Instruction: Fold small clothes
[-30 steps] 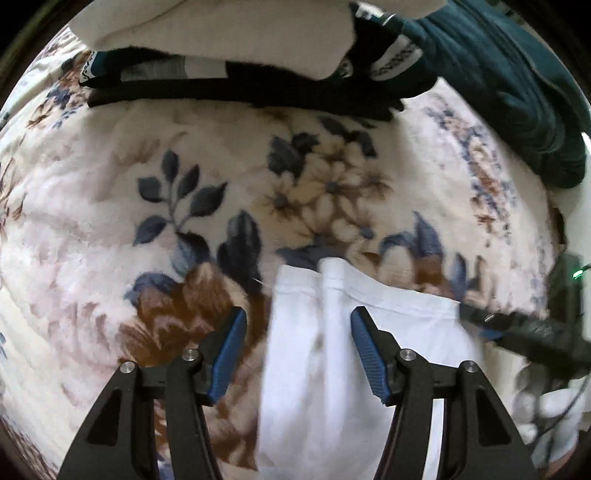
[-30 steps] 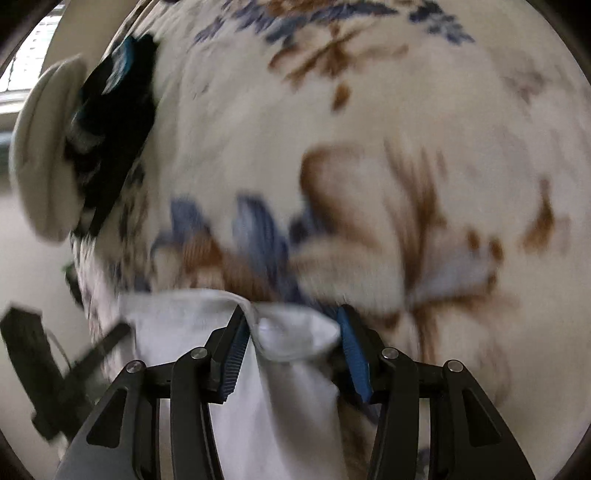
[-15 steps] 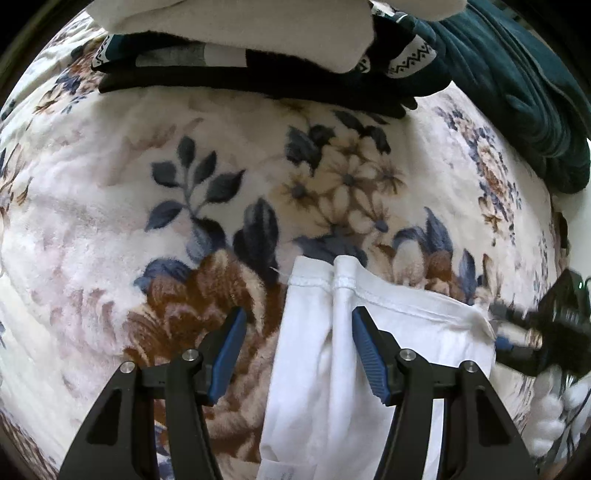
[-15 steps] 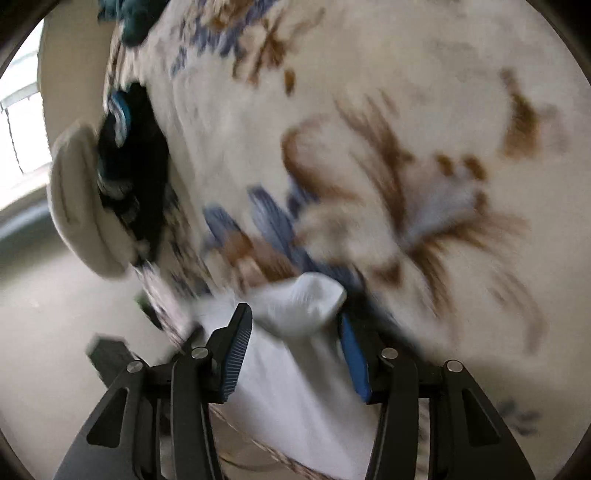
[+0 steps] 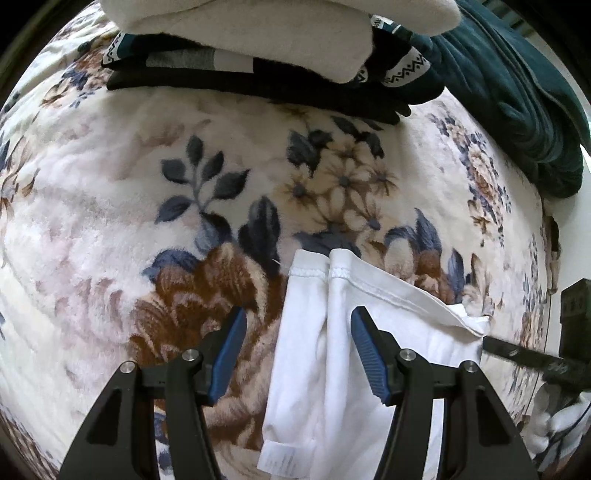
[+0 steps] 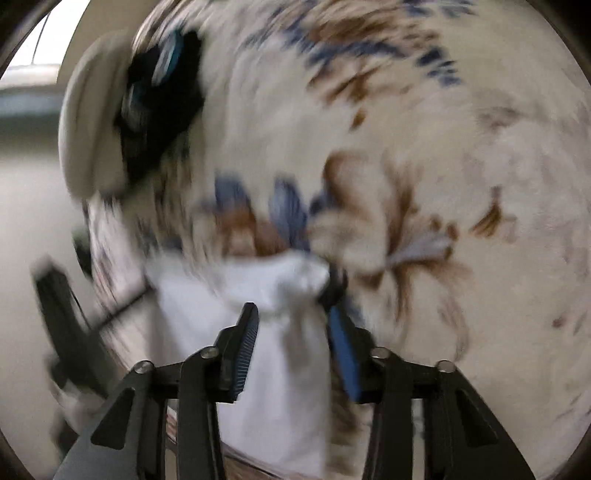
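A small white garment (image 5: 343,354) lies on the floral blanket (image 5: 147,229), its stitched hem toward the far side. My left gripper (image 5: 297,354) is open, its blue pads (image 5: 364,347) on either side of the garment's left part, above it. In the blurred right wrist view the same white garment (image 6: 280,332) bunches between the pads of my right gripper (image 6: 293,343), whose jaws stand apart around the cloth. The right gripper also shows as a dark shape at the right edge of the left wrist view (image 5: 532,356).
A stack of folded clothes, cream (image 5: 258,33) on black (image 5: 258,83), lies at the far edge of the blanket. A dark teal garment (image 5: 517,103) lies at the far right. The stack also shows in the right wrist view (image 6: 147,103). The blanket's edge drops off at the right.
The right gripper has swung with the garment's corner; its view shifted and stays blurred. The white garment has spread to the right. The left gripper has moved little.
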`<act>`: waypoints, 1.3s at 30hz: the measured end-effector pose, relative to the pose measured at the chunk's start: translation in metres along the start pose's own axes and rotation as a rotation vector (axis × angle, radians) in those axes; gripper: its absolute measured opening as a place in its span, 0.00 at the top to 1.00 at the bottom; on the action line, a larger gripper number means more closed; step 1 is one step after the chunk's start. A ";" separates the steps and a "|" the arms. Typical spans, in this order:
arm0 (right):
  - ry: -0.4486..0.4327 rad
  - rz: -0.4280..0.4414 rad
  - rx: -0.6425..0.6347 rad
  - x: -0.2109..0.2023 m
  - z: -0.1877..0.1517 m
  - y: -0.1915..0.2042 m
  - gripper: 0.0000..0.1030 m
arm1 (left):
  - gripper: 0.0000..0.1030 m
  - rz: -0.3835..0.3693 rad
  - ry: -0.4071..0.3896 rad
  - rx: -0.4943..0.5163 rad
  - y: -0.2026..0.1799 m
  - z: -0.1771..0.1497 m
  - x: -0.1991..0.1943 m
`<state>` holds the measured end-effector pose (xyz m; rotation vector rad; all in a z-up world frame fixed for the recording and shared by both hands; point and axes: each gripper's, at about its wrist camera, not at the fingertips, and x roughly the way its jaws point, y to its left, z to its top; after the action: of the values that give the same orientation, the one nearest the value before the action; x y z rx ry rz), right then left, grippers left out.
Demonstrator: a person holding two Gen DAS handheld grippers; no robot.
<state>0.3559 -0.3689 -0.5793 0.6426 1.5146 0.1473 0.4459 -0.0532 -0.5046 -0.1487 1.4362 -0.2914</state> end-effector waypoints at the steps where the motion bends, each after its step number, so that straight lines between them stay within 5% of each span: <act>1: -0.002 -0.006 0.009 0.005 0.000 -0.001 0.89 | 0.45 0.002 0.000 0.007 -0.001 0.000 0.000; 13: -0.108 0.036 0.187 0.015 0.047 -0.011 0.92 | 0.45 0.002 0.001 -0.001 0.003 -0.004 0.000; 15: -0.105 0.044 0.209 0.008 0.041 -0.017 0.71 | 0.45 -0.009 -0.001 -0.004 0.003 -0.006 -0.003; 17: -0.104 0.053 0.226 -0.002 0.032 -0.024 0.62 | 0.45 -0.026 -0.002 -0.009 0.002 -0.010 -0.009; 25: -0.020 0.104 0.238 -0.009 -0.033 -0.027 0.62 | 0.46 -0.103 0.023 0.019 -0.010 -0.066 -0.032; 26: 0.000 0.114 0.239 -0.004 -0.039 -0.026 0.62 | 0.53 -0.100 0.028 0.028 -0.013 -0.071 -0.029; 27: 0.015 0.124 0.241 0.001 -0.046 -0.025 0.62 | 0.82 -0.100 0.031 0.039 -0.016 -0.074 -0.024; 28: 0.020 0.128 0.240 0.005 -0.050 -0.024 0.62 | 0.96 -0.086 0.031 0.043 -0.018 -0.076 -0.020; 29: 0.023 0.127 0.238 0.008 -0.053 -0.022 0.62 | 0.96 -0.084 0.017 0.041 -0.018 -0.078 -0.018; 31: -0.010 0.121 0.231 0.006 -0.060 -0.019 0.88 | 0.96 -0.099 -0.036 -0.009 -0.010 -0.080 -0.024; 33: -0.047 0.079 0.222 0.001 -0.062 -0.015 0.97 | 0.96 -0.135 -0.030 -0.110 0.009 -0.083 -0.023; 38: -0.023 0.081 0.206 -0.003 -0.058 -0.014 0.97 | 0.90 -0.295 0.002 -0.336 0.045 -0.089 -0.020; 39: -0.020 0.080 0.209 -0.006 -0.055 -0.015 0.96 | 0.80 -0.288 -0.014 -0.318 0.043 -0.086 -0.028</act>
<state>0.2984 -0.3678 -0.5774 0.8695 1.4975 0.0440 0.3630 0.0017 -0.5014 -0.6196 1.4395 -0.2939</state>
